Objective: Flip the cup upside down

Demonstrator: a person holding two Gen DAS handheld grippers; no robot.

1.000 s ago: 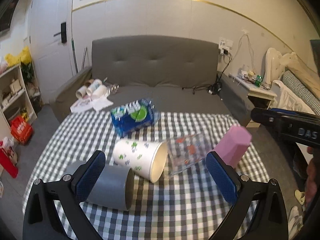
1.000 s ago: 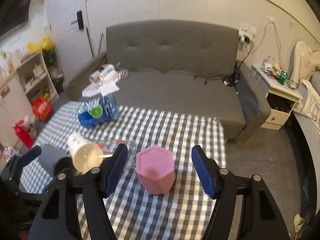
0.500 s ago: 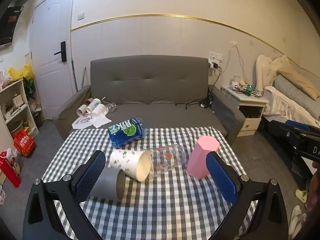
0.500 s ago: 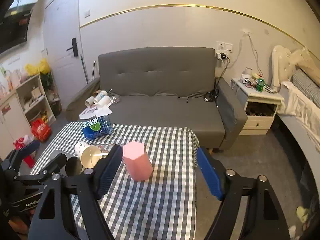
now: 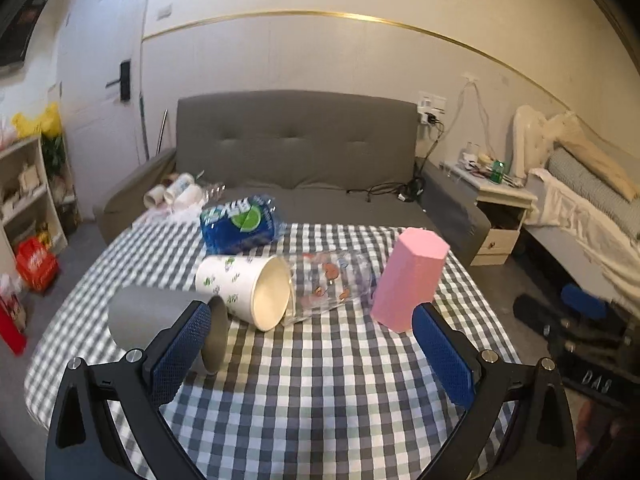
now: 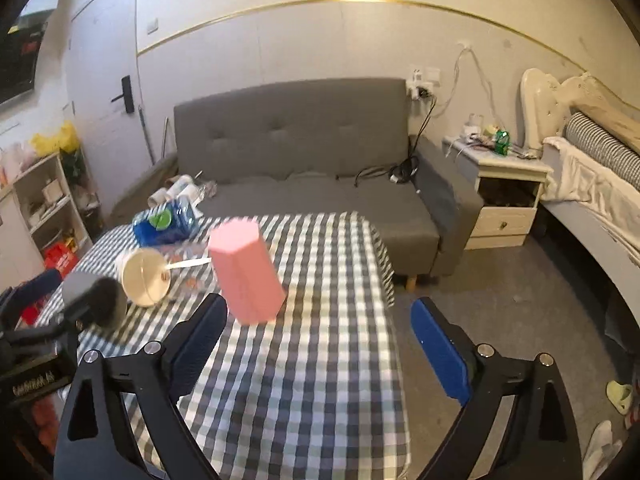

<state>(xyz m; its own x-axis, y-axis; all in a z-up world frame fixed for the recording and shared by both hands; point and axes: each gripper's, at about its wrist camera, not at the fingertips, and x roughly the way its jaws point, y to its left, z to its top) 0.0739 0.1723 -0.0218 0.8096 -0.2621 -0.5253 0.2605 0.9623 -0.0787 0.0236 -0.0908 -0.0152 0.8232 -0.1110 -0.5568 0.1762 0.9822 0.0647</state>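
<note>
Blue-padded left gripper [image 5: 312, 354] spread wide, gripping nothing | right gripper [image 6: 320, 346] likewise apart, empty | pink cup [image 5: 408, 278] mouth-down on checked tablecloth [image 5: 320, 380] at 1 o'clock | grey cup [image 5: 160, 320], paper cup [image 5: 244, 286], glass [image 5: 332, 286] lying at 11–12 | blue bottle [image 5: 240, 226] beyond

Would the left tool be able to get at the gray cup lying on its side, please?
Probably yes: the left tool is open and empty, and the gray cup lies just beyond its left finger, with nothing between them.
</note>
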